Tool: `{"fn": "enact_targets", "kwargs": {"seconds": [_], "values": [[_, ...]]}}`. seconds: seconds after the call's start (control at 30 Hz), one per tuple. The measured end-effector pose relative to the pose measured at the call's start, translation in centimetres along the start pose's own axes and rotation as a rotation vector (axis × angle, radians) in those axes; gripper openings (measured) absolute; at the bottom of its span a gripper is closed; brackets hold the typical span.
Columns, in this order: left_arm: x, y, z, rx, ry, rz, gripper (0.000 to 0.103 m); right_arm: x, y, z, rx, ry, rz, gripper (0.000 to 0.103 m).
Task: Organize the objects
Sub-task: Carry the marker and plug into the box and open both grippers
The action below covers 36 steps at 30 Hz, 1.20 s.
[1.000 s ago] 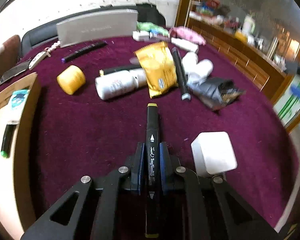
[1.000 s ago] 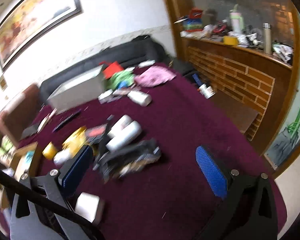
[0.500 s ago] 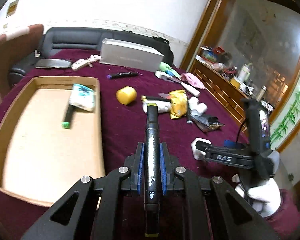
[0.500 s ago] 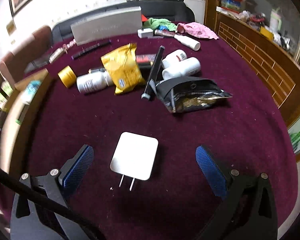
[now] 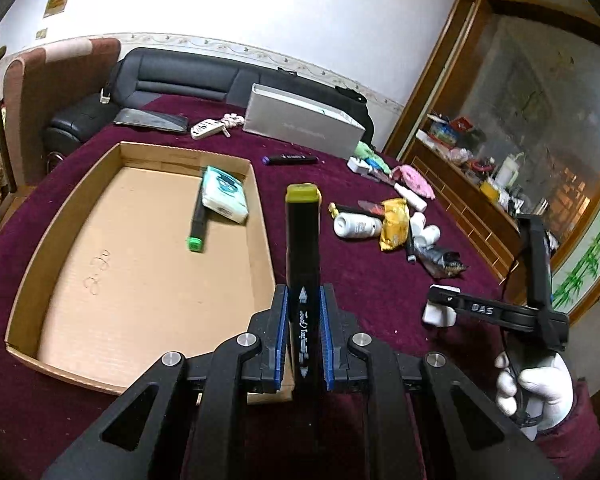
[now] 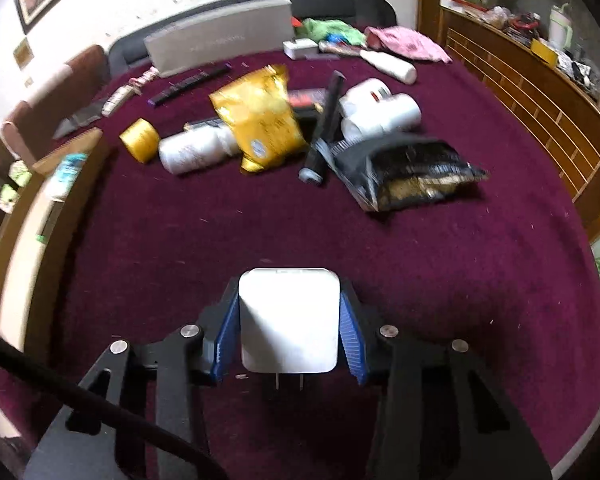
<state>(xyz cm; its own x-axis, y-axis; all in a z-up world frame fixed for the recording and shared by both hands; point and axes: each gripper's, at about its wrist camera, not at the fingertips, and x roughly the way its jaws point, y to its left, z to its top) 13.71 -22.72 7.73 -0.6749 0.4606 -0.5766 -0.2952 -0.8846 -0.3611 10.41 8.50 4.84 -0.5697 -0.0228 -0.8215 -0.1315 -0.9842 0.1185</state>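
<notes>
My left gripper is shut on a black marker with a yellow-green cap, held above the near right corner of the cardboard tray. In the right wrist view my right gripper has its jaws closing on a white plug charger. Both blue pads touch the charger's sides, and its prongs point back toward the camera. The charger rests on the maroon tablecloth. The left wrist view also shows the right gripper around the charger, held by a white-gloved hand.
The tray holds a tissue pack and a green-capped marker. Beyond the charger lie a yellow pouch, white bottles, a yellow tape roll, a dark marker and a black pouch. A grey box stands at the back.
My left gripper carried the marker left and up, so the tray is in front of it. My right gripper came down over the charger and its jaws closed from wide open onto it.
</notes>
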Motion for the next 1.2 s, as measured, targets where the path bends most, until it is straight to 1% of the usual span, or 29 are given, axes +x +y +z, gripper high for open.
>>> {"fn": "enact_targets", "kwargs": {"seconds": [0.07,0.17,0.27,0.4,0.5,0.6,0.7,0.77,0.9,1.07,1.2], "values": [[-0.6,0.8,0.6,-0.017,-0.01,-0.002,0.013,-1.0,1.0,0.5,-0.012,-0.013,0.05,0.043],[-1.6,1.6,1.6,-0.012,-0.041,0.02,0.013,-2.4,3.5,1.5,-0.037,-0.017,0.151,0.043],[-2.4,2.4,2.7,0.013,-0.074,0.071,0.013,-3.3,6.4,2.7,-0.072,-0.022,0.243,0.044],[-2.8,4.3,4.5,0.009,-0.107,0.087,0.009,-2.8,11.1,4.3,-0.111,0.013,0.386,0.044],[-2.0,6.1,5.9,0.003,-0.102,0.132,0.008,-1.5,14.5,5.4,-0.145,0.038,0.444,0.044],[-0.3,8.1,6.3,-0.025,-0.065,0.153,0.008,0.1,17.4,5.9,-0.186,0.049,0.446,0.044],[1.6,9.4,5.9,-0.043,-0.023,0.172,0.008,2.4,19.4,6.1,-0.197,0.098,0.461,0.044],[2.7,10.4,5.4,-0.077,0.005,0.181,0.008,4.1,20.5,6.4,-0.196,0.133,0.466,0.044],[2.8,11.6,4.6,-0.129,0.017,0.171,0.008,6.6,23.2,7.9,-0.195,0.174,0.481,0.044],[2.1,12.3,4.1,-0.154,0.02,0.171,0.008,8.3,26.9,9.6,-0.254,0.157,0.445,0.044],[1.5,12.5,4.2,-0.164,0.007,0.171,0.008,10.1,29.9,10.5,-0.298,0.159,0.396,0.044]]}}
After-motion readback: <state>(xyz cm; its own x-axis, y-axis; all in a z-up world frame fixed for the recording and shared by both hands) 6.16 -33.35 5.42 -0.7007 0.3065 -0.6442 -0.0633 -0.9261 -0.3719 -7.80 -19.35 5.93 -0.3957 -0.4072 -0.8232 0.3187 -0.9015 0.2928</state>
